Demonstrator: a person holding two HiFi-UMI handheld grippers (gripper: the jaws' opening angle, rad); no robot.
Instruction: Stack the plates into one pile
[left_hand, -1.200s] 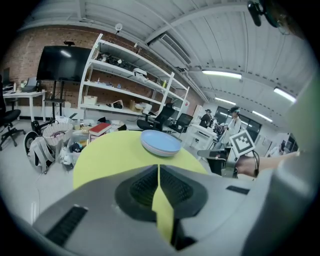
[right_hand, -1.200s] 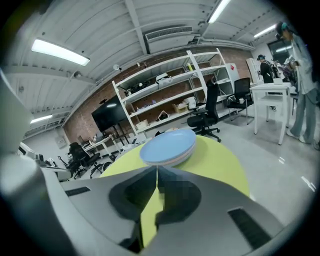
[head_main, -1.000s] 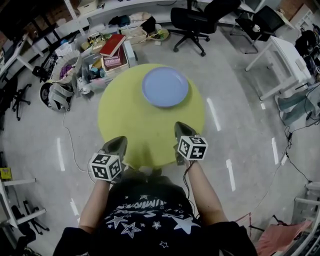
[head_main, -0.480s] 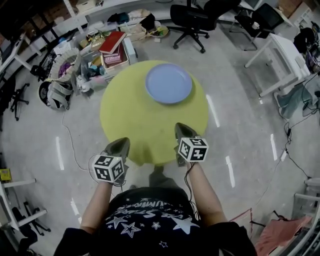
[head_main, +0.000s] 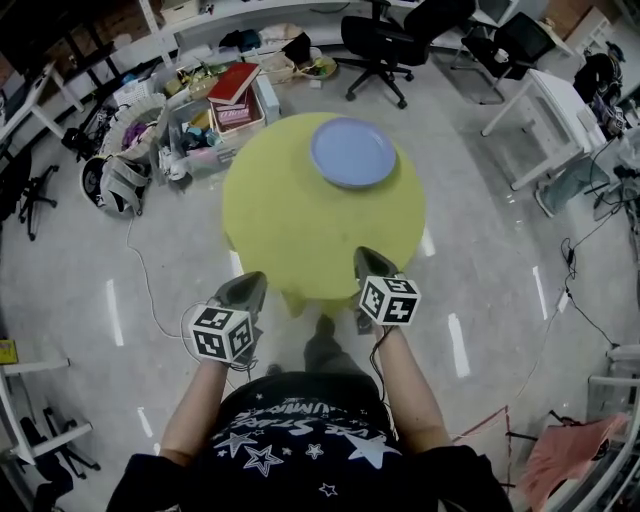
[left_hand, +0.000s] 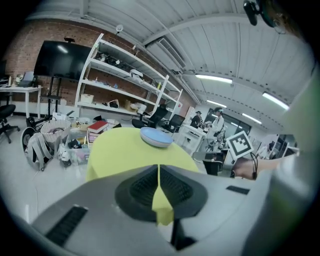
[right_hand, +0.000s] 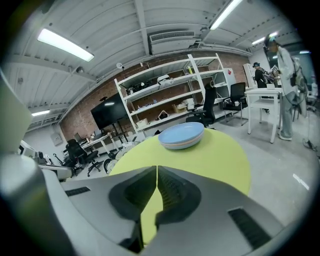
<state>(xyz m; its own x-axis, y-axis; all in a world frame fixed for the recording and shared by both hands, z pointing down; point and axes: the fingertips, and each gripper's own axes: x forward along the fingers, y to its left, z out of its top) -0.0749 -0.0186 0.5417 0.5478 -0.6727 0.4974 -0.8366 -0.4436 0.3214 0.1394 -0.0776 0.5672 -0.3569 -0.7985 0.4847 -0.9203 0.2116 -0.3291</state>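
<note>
A pile of plates with a blue one on top (head_main: 353, 152) (left_hand: 156, 137) (right_hand: 181, 135) sits on the far right part of the round yellow-green table (head_main: 300, 220). Both grippers are held back at the table's near edge, well short of the pile. My left gripper (head_main: 247, 287) (left_hand: 158, 170) has its jaws closed together with nothing between them. My right gripper (head_main: 366, 262) (right_hand: 156, 172) is likewise shut and empty, to the right of the left one.
A crate with red books (head_main: 232, 100) and cluttered bins stand beyond the table's far left. An office chair (head_main: 385, 40) stands behind the table, a white desk (head_main: 545, 105) at the right. A bag (head_main: 115, 185) lies on the floor at left.
The person has stepped back: the table and plate pile sit farther away and shifted right in the head view. Both grippers are now off the table's near edge, still shut.
</note>
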